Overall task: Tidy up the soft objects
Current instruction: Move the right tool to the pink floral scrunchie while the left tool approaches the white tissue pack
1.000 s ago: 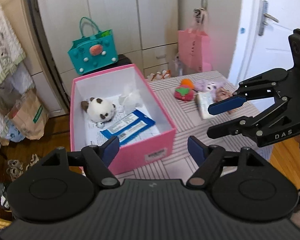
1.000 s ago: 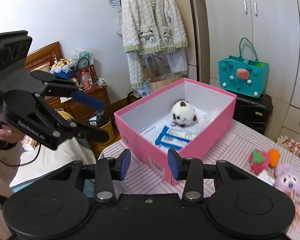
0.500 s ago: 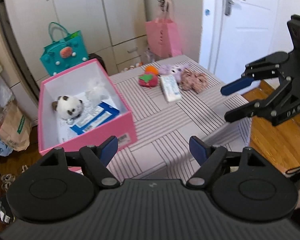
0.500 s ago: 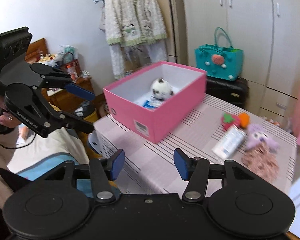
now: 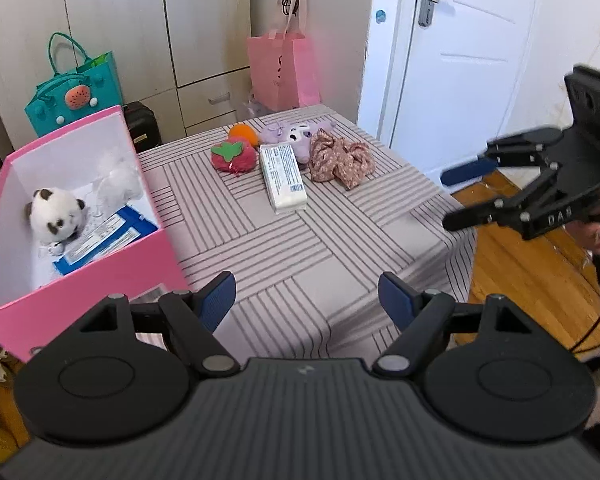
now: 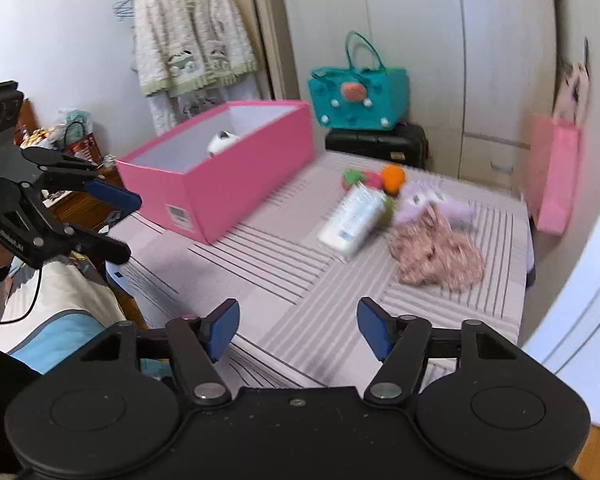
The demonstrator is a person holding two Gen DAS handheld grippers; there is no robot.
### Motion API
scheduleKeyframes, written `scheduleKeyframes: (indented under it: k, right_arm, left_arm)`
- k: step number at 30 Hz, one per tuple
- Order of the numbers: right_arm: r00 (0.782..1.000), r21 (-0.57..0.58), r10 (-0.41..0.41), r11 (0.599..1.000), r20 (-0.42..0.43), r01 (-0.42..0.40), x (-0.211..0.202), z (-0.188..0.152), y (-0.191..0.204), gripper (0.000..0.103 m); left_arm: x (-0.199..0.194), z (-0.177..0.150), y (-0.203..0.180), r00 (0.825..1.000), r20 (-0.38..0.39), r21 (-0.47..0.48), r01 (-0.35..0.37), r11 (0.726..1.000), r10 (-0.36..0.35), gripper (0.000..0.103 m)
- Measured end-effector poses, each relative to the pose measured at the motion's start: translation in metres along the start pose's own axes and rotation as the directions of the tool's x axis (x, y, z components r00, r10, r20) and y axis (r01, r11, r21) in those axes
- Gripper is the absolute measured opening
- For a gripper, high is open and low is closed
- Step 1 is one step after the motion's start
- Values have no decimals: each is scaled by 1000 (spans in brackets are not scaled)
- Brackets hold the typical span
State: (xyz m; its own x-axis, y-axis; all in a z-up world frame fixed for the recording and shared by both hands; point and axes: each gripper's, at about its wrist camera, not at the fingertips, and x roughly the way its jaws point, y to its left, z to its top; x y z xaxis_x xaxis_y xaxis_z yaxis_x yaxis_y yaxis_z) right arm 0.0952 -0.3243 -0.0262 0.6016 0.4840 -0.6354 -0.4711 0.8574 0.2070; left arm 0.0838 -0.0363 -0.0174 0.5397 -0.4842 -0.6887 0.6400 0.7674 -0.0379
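Note:
A pink box [image 5: 80,296] stands at the table's left, holding a panda plush [image 5: 54,216], a blue pack [image 5: 100,242] and white stuffing. At the far side lie a strawberry plush [image 5: 234,156], an orange plush [image 5: 243,133], a purple plush [image 5: 290,136], a white tissue pack [image 5: 283,178] and a pink floral cloth [image 5: 340,158]. My left gripper [image 5: 307,298] is open and empty over the near table edge. My right gripper [image 6: 296,326] is open and empty, near the table's right front, short of the cloth [image 6: 436,250] and the tissue pack [image 6: 352,222].
The striped table [image 5: 300,240] fills the middle. A teal bag [image 5: 74,88] on a black case and a pink bag [image 5: 284,68] stand behind it by the cupboards. A white door [image 5: 460,60] and wooden floor [image 5: 532,276] are at the right.
Both grippers have pulled back from the pink box and swung right toward the soft objects. The right gripper has opened wider. Nothing was picked up.

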Motion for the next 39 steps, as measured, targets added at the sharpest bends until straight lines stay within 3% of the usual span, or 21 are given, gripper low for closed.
scheduleKeyframes:
  k: [5,7,9,15,20,23,25,28,34,37,39]
  right_arm:
    - [999,89,21,996,-36,-18,22,-11,-35,74]
    - [1000,92,-2,996,-22,4,31,-15,-43,81]
    - [999,78,-41,996,5,40,40,-17,-48,87]
    - [992,29,-117,993,54,116,64,-12,-70,87]
    - [956,5,-182,983,229,186,72,-13,-83,88]
    - [939,43,-198,980,281,194,78,-10,-93,91]
    - [943,71,-190,982,273,177,84,-5,-100,91]
    - [955,84,-180,983,236,165,95,2,-109,91]
    - [969,114,-158,984,191,138,110,8,-119,92]
    - [972,114,-180,980,154,164,119,11,-121,95]
    - [976,117,-196,976,100,184,126,15,-124,96]
  left_arm:
    - [32,3,6,999,-30,-3,-21,1000,21,82]
    - [44,3,10,999,-22,-21,-35,999,35,84]
    - [55,4,15,999,2,-49,-33,998,33,85]
    - [78,8,13,994,106,-54,-14,998,20,85]
    - [99,15,5,970,233,-59,-59,997,71,86]
    - [117,20,-5,947,294,-37,-124,992,129,87]
    - [131,25,-6,940,306,-56,-142,988,152,87]
    - [153,34,-2,953,270,-111,-110,988,136,87]
    - [181,43,-1,952,230,-122,-178,976,202,87]
    - [189,48,1,954,213,-136,-186,973,212,87]
    - [195,51,0,947,197,-138,-231,963,255,86]
